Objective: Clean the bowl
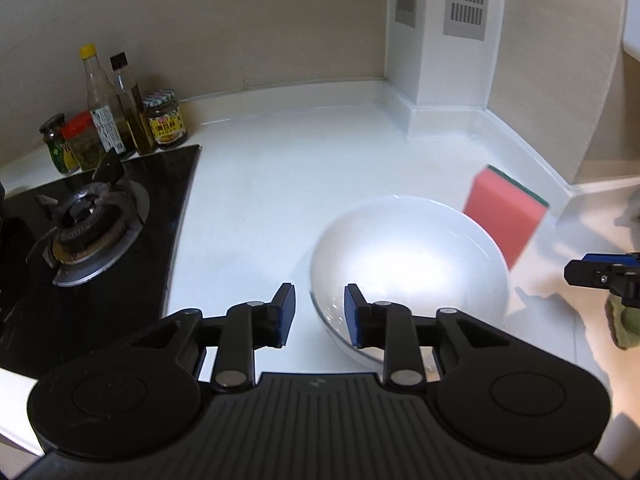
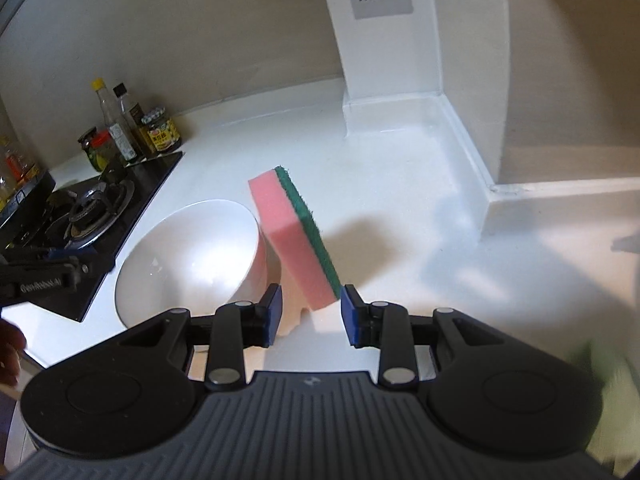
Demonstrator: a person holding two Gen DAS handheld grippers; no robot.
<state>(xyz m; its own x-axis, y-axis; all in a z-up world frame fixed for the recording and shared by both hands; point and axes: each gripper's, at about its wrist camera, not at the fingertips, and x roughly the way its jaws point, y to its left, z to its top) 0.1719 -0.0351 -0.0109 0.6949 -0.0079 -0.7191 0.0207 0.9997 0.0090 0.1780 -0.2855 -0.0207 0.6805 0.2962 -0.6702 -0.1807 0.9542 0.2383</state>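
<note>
White counter [image 1: 280, 184] is lying open mid-frame, edged by a stove [image 1: 96, 216] at left with jars [image 1: 166, 118] behind. The bowl [image 1: 408, 264] is sitting just ahead of the released left gripper [image 1: 320, 312], tilted. A sponge [image 2: 296, 236] is leaning on the bowl, just ahead of the released, empty right gripper [image 2: 311, 314].

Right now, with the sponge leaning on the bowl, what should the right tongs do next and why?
Probably ease the right tongs forward and close on the sponge's lower end. They stand open with that end just ahead of the pads, untouched, and the bowl can't be scrubbed until the sponge is held.
</note>
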